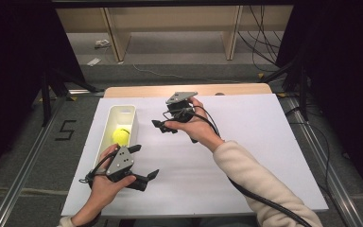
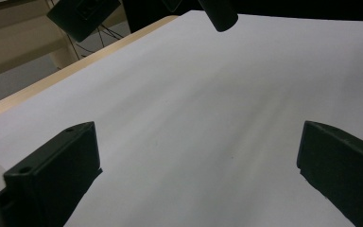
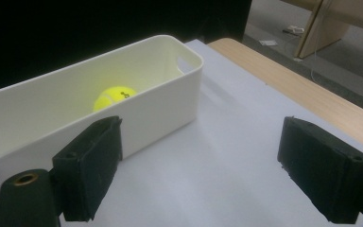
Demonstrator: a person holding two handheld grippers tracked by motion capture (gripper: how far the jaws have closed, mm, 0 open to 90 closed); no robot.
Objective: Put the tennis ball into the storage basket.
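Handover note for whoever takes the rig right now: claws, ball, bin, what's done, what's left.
Left claw: open, empty, beside the near end of the white bin.
Right claw: open, empty, over the white sheet to the right of the bin, pointing toward it.
Tennis ball: lying inside the bin.
Done: ball looks binned.
Left: probably just pulling both claws back; nothing else lies on the sheet.

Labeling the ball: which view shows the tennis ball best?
Right gripper view: the tennis ball shows close and sharp inside the white bin, though the wall hides its lower part. The high view shows it small.
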